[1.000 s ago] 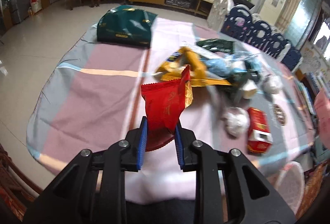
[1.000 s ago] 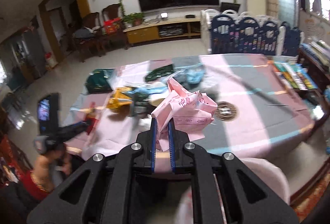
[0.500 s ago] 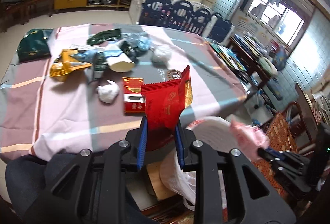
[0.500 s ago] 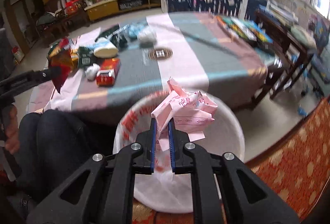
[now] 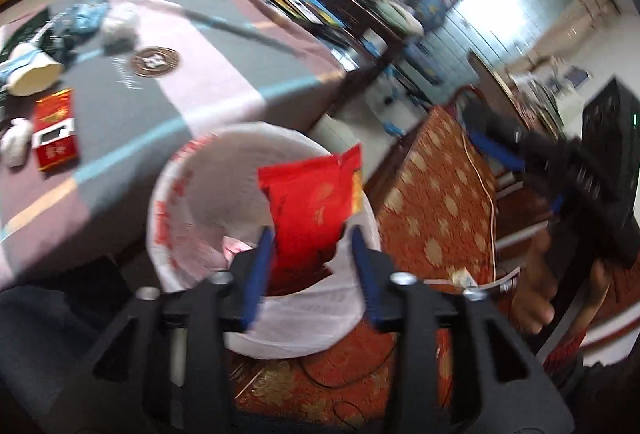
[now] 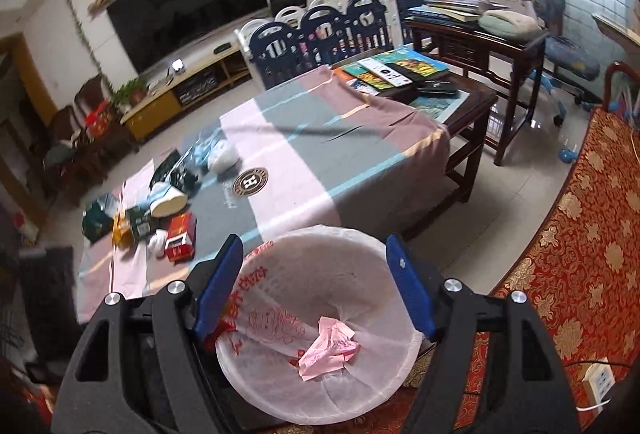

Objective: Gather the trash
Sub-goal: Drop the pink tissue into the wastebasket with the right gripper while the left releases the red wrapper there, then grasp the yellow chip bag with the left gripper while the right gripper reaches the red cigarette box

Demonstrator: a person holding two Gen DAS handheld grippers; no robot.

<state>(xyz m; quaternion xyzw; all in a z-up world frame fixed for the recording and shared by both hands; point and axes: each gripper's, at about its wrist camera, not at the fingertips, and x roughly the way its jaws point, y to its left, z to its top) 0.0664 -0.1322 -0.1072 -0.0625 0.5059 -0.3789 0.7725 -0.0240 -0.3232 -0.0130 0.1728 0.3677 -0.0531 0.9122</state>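
Behind red wrapper (image 5: 314, 212), bin (image 5: 168, 234) interior half-hidden

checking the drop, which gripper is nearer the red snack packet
Left. The red snack packet sits between the opening fingers of the left gripper, over the white-lined bin. The right gripper hangs off to the side, apart from it.

Left gripper (image 5: 310, 266): matte black frame, blue finger pads (image 5: 256, 266), silver screws at pivots. Right gripper (image 6: 316, 286): same black build, blue pads (image 6: 408, 286), silver screw heads. Dark trousers (image 5: 36, 334) lower left of frame.
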